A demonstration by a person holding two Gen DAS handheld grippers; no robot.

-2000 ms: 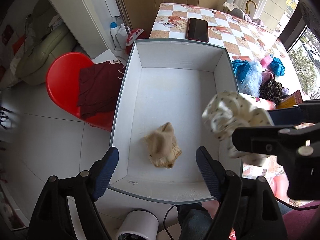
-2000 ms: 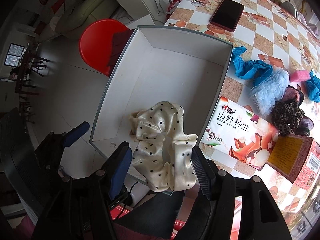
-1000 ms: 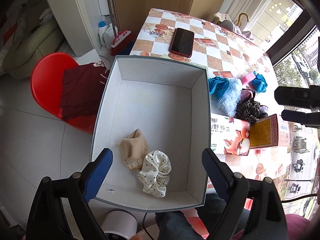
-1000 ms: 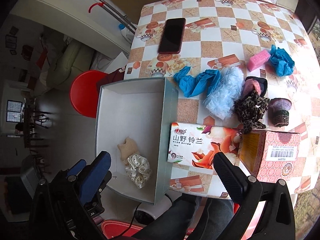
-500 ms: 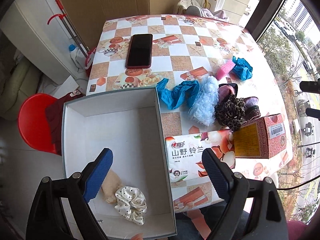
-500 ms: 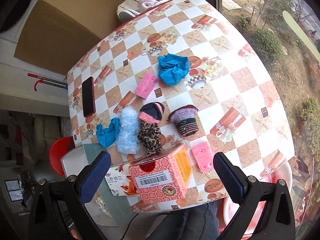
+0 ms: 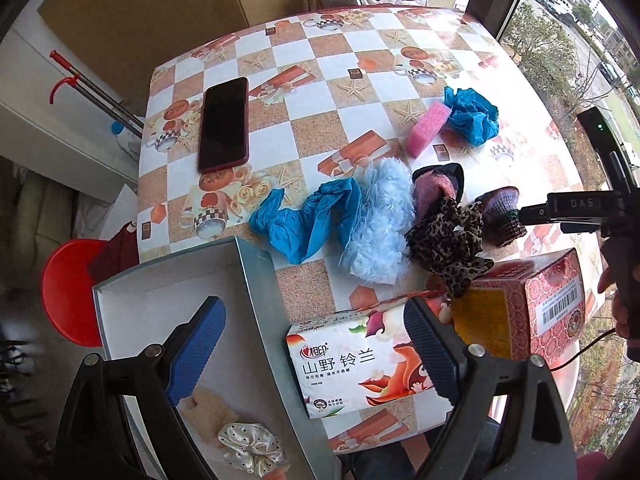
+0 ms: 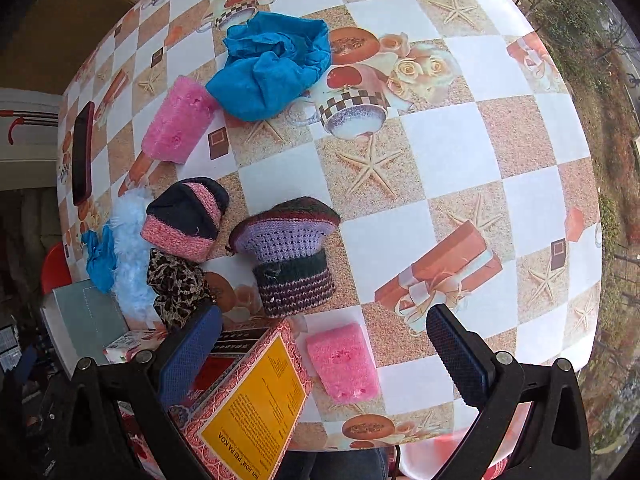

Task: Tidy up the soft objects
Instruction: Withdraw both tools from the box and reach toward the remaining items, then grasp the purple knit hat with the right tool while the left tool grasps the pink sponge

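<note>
Left hand-held gripper (image 7: 312, 344): jaws wide, empty, over the grey box (image 7: 276, 320) rim and tissue pack (image 7: 360, 364). Right hand-held gripper (image 8: 324, 348): jaws wide, empty, above a pink sponge (image 8: 344, 360) and red carton (image 8: 248, 400). Box holds a polka-dot scrunchie (image 7: 250, 450) beside a beige cloth (image 7: 212, 412). Desk (image 7: 320, 60), checkered cover: leopard scrunchie (image 7: 448, 240), blue fluffy piece (image 7: 380, 220), knitted hats (image 8: 292, 252), blue covers (image 7: 312, 220), phone (image 7: 223, 124). Beyond: red stool (image 7: 68, 292), window (image 7: 560, 20)

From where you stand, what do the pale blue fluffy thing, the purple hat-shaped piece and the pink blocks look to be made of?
The pale blue fluffy thing looks like long-pile faux fur: shaggy, matte strands. The purple hat-shaped piece seems knitted or crocheted yarn, with visible stitch rows and holes. The pink blocks look like soft foam or sponge: a pitted, porous surface, though that is uncertain.
</note>
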